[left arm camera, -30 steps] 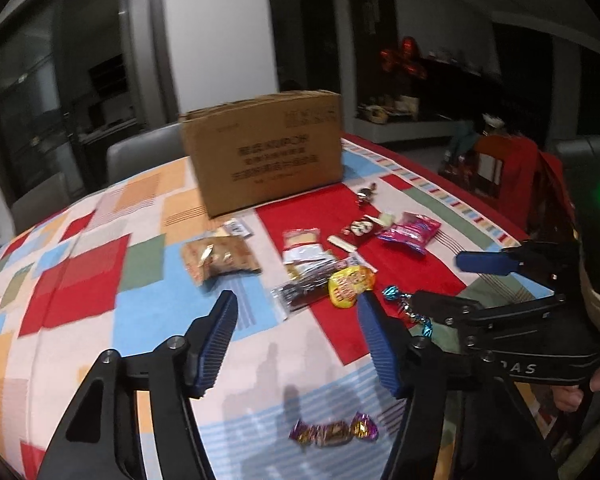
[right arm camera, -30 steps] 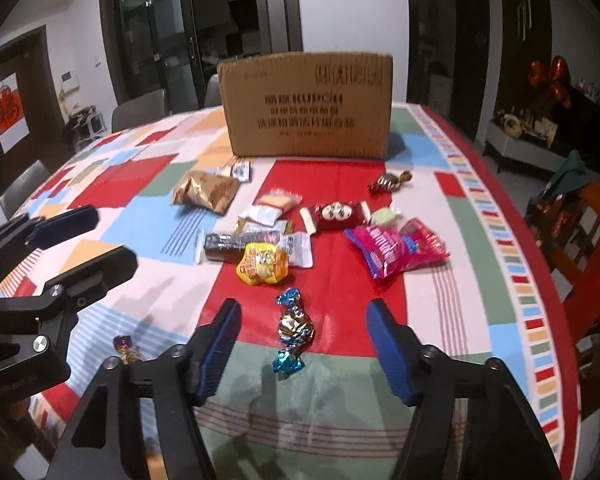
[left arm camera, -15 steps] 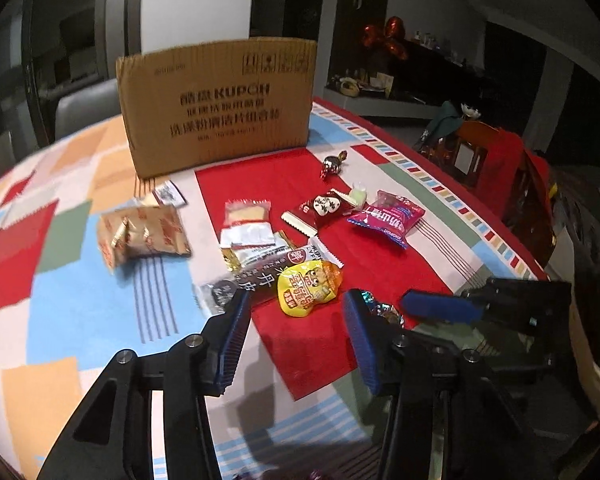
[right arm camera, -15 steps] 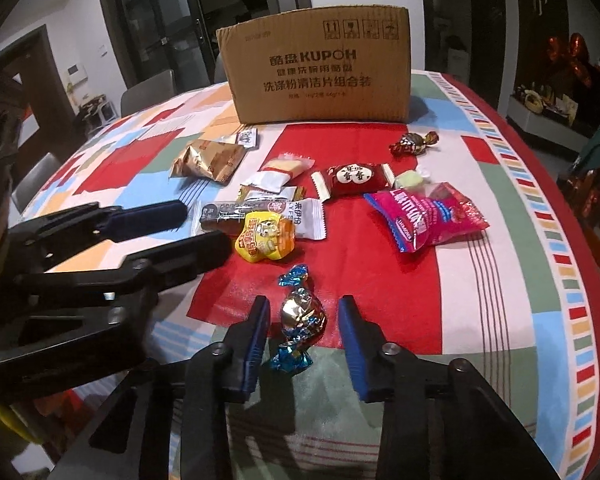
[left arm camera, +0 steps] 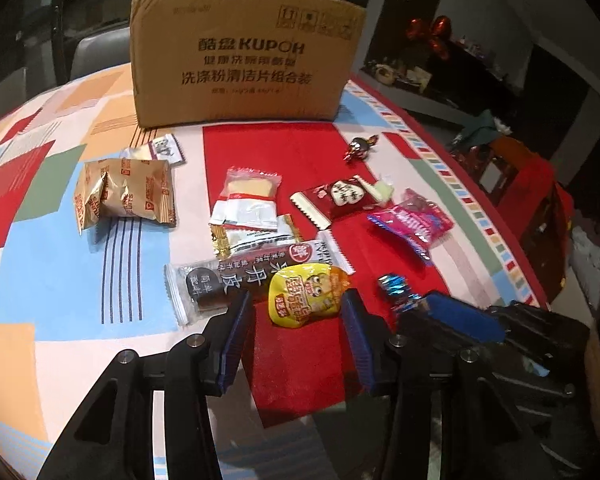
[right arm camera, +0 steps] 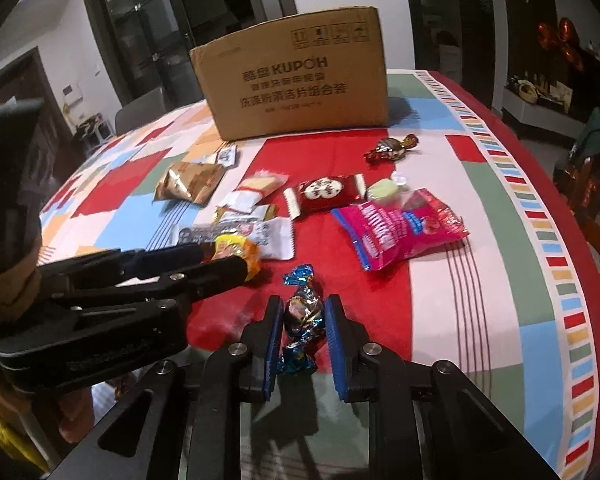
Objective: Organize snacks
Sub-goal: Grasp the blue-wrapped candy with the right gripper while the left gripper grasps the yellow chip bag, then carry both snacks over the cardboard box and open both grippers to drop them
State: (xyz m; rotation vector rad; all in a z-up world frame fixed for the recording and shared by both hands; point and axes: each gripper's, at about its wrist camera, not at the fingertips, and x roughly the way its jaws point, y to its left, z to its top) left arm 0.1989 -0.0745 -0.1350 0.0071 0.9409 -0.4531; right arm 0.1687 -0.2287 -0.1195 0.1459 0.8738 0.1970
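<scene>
Snacks lie scattered on a patchwork tablecloth in front of a cardboard box point(left arm camera: 240, 56), which also shows in the right wrist view point(right arm camera: 300, 80). My left gripper point(left arm camera: 298, 312) is open, its blue pads on either side of a yellow snack pouch point(left arm camera: 304, 294) that lies on the cloth. My right gripper point(right arm camera: 302, 320) is shut on a blue foil-wrapped candy point(right arm camera: 302, 316) resting on the table. The left gripper point(right arm camera: 224, 256) shows in the right wrist view around the yellow pouch point(right arm camera: 240, 252).
Nearby lie a long dark bar point(left arm camera: 236, 284), a gold packet point(left arm camera: 124, 196), a white-red wafer pack point(left arm camera: 248, 204), a red packet point(right arm camera: 324, 192), a pink bag point(right arm camera: 400, 232) and a brown wrapped candy point(right arm camera: 392, 148). The table edge curves down at right, with a chair point(right arm camera: 596, 184) beyond.
Both grippers moved forward and lower. The left jaws narrowed around the yellow pouch. The right jaws closed onto the blue foil candy.
</scene>
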